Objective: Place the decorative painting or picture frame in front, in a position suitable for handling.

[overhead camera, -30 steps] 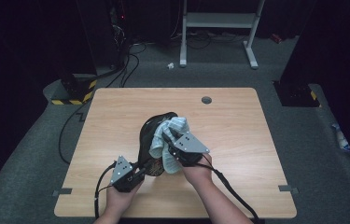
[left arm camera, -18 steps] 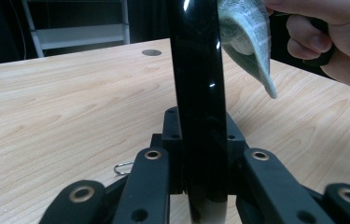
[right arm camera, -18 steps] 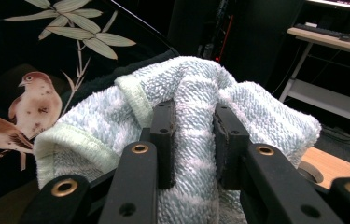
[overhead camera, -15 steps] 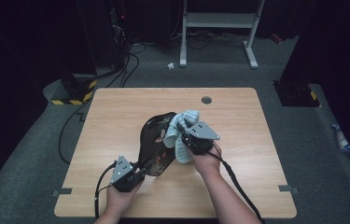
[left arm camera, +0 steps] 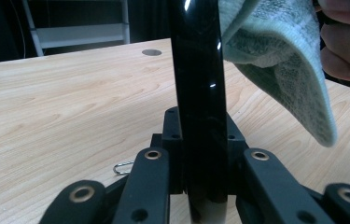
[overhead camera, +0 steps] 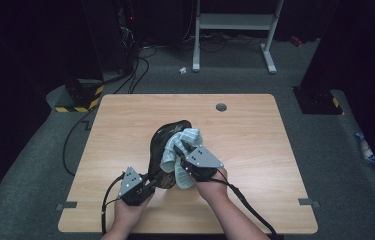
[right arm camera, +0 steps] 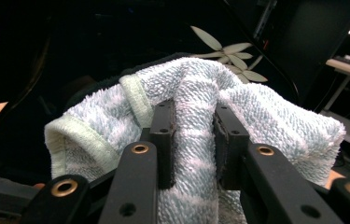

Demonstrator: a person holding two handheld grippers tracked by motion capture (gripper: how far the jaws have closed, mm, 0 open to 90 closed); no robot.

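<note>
1. Since half a second ago the right gripper (overhead camera: 182, 151) has slid back toward the person along the dark dish, cloth with it; left gripper (overhead camera: 151, 181) unchanged.
2. Right jaws are clenched on a bunched fold of the towel (right arm camera: 196, 135); pads press it from both sides.
3. Left jaws clamp the thin glossy black rim of the dish (left arm camera: 199, 93), which stands upright between them.
4. Towel is light blue-green terry with a paler hem, draped over the gripper and pressed against the dish's dark inner face (overhead camera: 161, 145).
5. Dish is black, glossy, leaf print inside, tilted up on edge over the middle of the wooden table (overhead camera: 125, 125), near the person's side.
6. Towel edge hangs beside the dish rim in the left gripper view (left arm camera: 298, 79), fingers of the right hand (left arm camera: 345, 46) behind it.
</note>
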